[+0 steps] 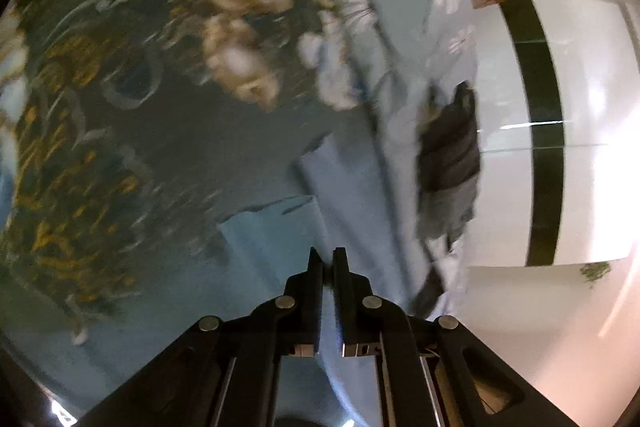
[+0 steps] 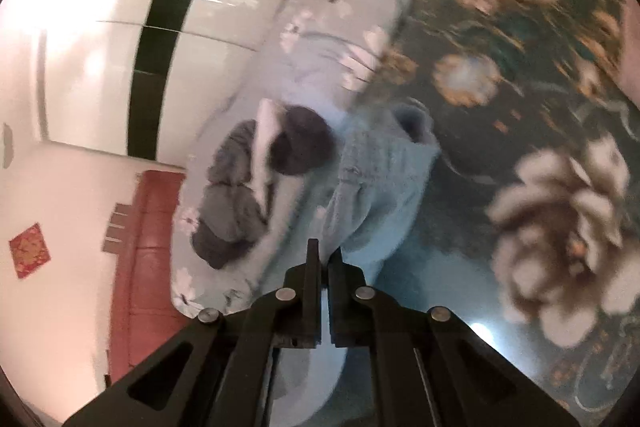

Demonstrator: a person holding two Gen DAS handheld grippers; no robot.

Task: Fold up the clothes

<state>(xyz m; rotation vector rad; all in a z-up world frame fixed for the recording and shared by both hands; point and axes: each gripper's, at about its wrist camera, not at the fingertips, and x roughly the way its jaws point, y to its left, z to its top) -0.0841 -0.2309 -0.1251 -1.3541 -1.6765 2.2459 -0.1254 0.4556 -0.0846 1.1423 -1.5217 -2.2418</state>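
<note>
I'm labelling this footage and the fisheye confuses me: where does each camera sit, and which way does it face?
Left wrist: sits behind the left gripper, facing down onto a light blue garment pinched in the shut jaws, over a dark floral bedspread; only the gripper shows.
Right wrist: sits behind the right gripper, facing down at the knitted light blue garment it grips; only the gripper shows.
Shared: the garment, bedspread, daisy-print quilt and dark grey clothes on it.
</note>
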